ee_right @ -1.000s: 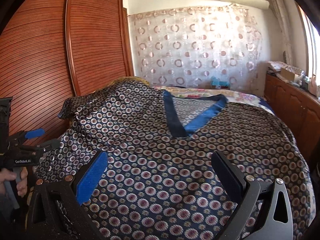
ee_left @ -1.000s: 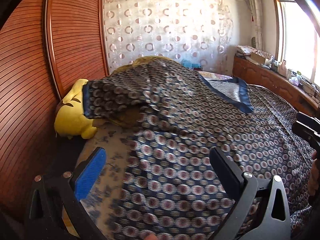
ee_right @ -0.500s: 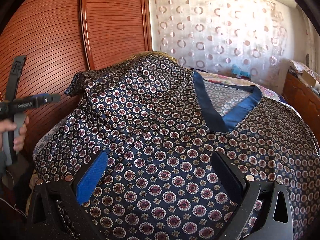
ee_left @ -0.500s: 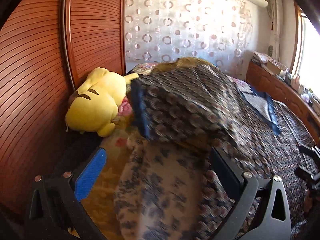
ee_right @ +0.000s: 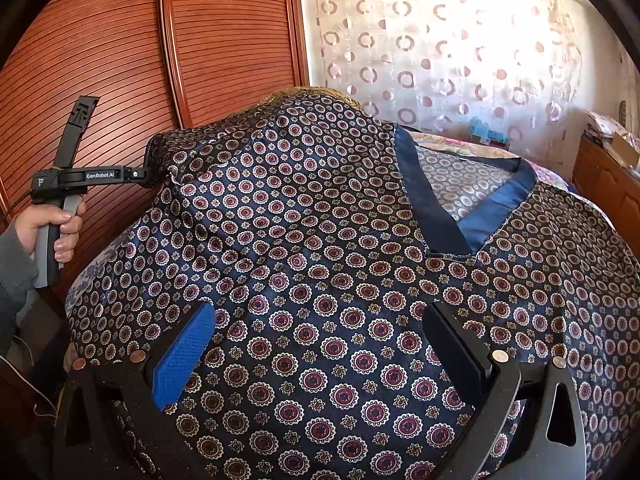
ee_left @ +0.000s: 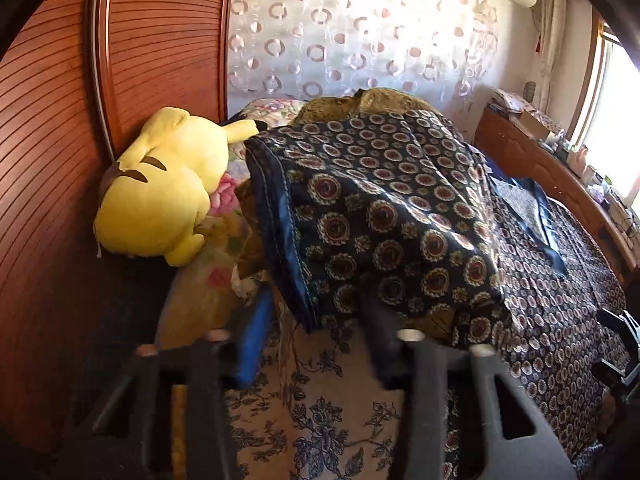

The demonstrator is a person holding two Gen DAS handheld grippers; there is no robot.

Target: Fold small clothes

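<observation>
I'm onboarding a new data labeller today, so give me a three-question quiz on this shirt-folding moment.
1. True or false: the right gripper is clamped on the patterned shirt.
2. Which part of the shirt is between the fingers of the left gripper? A) the blue V-neck B) the sleeve end with its blue hem C) the bottom edge
3. Fill in: the yellow plush toy lies against the wooden ____.

Key:
1. False; its jaws stand wide open above the cloth.
2. B; the left wrist view shows the hem between the narrowed fingers.
3. Wardrobe door.
</observation>
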